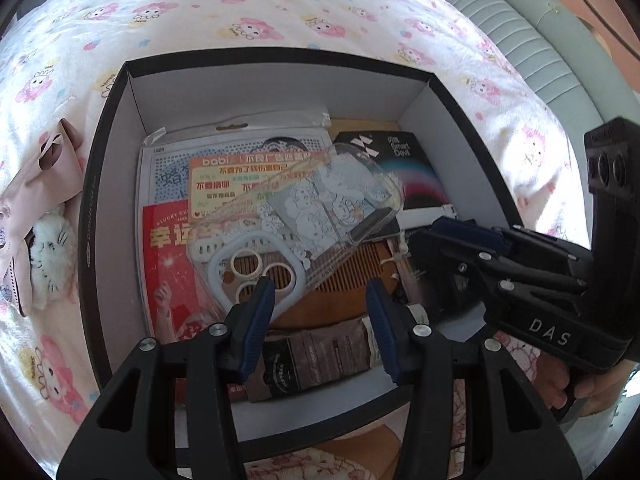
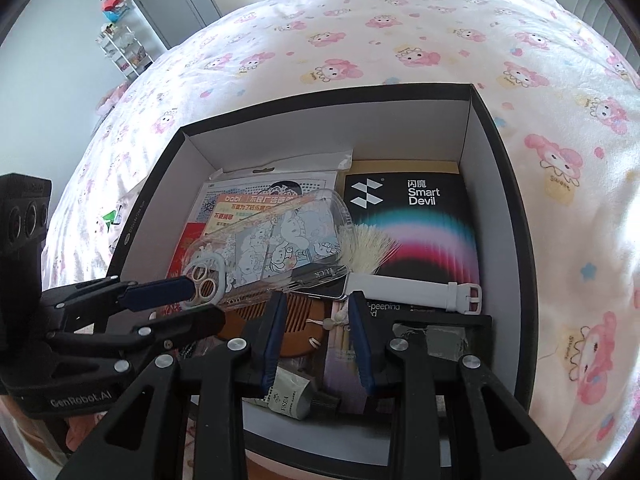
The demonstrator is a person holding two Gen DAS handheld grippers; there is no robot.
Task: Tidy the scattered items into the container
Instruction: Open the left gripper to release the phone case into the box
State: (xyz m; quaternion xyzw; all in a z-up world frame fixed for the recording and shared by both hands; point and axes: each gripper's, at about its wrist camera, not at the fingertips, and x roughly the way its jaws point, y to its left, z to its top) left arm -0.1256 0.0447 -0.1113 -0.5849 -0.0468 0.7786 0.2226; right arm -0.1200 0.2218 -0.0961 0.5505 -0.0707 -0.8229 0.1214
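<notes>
Your left gripper [image 1: 320, 304] and right gripper [image 2: 314, 320] both hover, fingers apart and empty, over the black cardboard box [image 1: 100, 200], where the clear phone case [image 1: 288, 216] lies diagonally, nearest your left fingers.

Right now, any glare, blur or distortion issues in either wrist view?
Left wrist view: strong fisheye bending of the box rim, glare on the clear phone case, bedsheet blown out at right, dark vignette corners. Right wrist view: same barrel distortion, sheet overexposed at right, "Smart Devil" package text sharp, slight blur on the near fingers.
</notes>
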